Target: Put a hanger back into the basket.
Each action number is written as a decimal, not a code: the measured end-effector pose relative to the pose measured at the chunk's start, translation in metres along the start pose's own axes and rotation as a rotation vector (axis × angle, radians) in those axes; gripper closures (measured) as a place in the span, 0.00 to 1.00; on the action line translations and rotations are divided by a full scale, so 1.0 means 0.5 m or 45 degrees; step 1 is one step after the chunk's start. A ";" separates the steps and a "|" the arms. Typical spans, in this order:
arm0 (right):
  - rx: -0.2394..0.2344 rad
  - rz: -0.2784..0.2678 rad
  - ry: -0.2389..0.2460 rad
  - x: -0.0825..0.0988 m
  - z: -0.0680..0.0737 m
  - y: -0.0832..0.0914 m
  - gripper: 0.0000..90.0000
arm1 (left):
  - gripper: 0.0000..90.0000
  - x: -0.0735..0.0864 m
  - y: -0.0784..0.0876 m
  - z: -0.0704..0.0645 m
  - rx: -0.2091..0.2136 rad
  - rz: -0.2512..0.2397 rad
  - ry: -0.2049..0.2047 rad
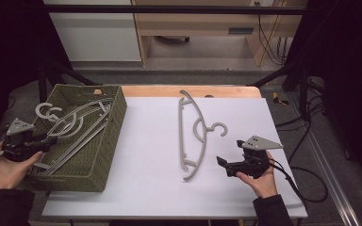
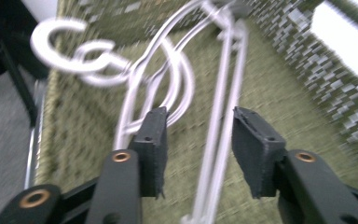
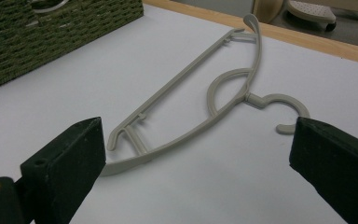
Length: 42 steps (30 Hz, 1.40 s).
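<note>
Hangers [image 1: 70, 129] are piled in the green woven basket [image 1: 115, 122] at the left end of the table, grey plastic ones, hooks [image 2: 70, 44] pointing toward the basket's far left corner. Left gripper [image 1: 47, 141] sits over the near left part of the basket, aimed into it. In the left gripper view its jaws stand partly apart with the straight bars of the hangers [image 2: 221, 135] running up between them; the pads aren't pressing on anything that I can see, and the shot is pretty blurry.

One more grey hanger [image 1: 191, 134] lies flat by itself on the white table top [image 1: 146, 155], about mid-table, well apart from the basket, hook [image 1: 219, 128] pointing toward the right side. Right gripper [image 1: 226, 165] is just beside the near end of that hanger, resting low over the table in the person's hand. From the right gripper view its jaws are spread wide with the loose hanger [image 3: 205, 98] lying out ahead between them, not touched. Wooden table edge [image 1: 188, 90] shows along the far side.
</note>
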State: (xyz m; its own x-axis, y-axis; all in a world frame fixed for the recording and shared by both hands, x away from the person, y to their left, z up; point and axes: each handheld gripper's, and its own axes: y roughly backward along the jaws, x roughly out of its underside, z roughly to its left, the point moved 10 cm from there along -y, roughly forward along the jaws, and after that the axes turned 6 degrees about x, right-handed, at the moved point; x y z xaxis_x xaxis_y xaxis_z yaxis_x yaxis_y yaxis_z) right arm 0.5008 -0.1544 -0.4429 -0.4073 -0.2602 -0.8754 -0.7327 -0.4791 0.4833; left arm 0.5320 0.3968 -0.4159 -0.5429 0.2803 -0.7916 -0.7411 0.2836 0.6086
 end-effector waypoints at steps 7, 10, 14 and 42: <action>0.026 -0.013 -0.030 -0.004 -0.005 0.001 0.04 | 0.42 -0.044 0.013 -0.077 0.100 -0.162 0.000; 0.036 -0.020 -0.044 -0.007 -0.008 0.001 0.04 | 0.35 -0.070 0.016 -0.141 0.198 -0.263 -0.012; 0.044 -0.023 -0.068 -0.008 -0.008 -0.002 0.04 | 0.26 -0.079 0.012 -0.201 0.280 -0.321 -0.018; 0.049 0.162 -0.072 0.038 0.054 -0.133 0.08 | 0.10 -0.064 -0.005 -0.328 0.395 -0.383 -0.109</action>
State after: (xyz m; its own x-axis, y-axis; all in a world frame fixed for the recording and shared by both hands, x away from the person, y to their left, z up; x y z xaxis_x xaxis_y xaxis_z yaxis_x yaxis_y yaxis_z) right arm 0.5269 -0.1051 -0.4917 -0.5276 -0.2684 -0.8060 -0.6933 -0.4124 0.5911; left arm 0.4863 0.2366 -0.4006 -0.2770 0.2147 -0.9366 -0.7001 0.6226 0.3497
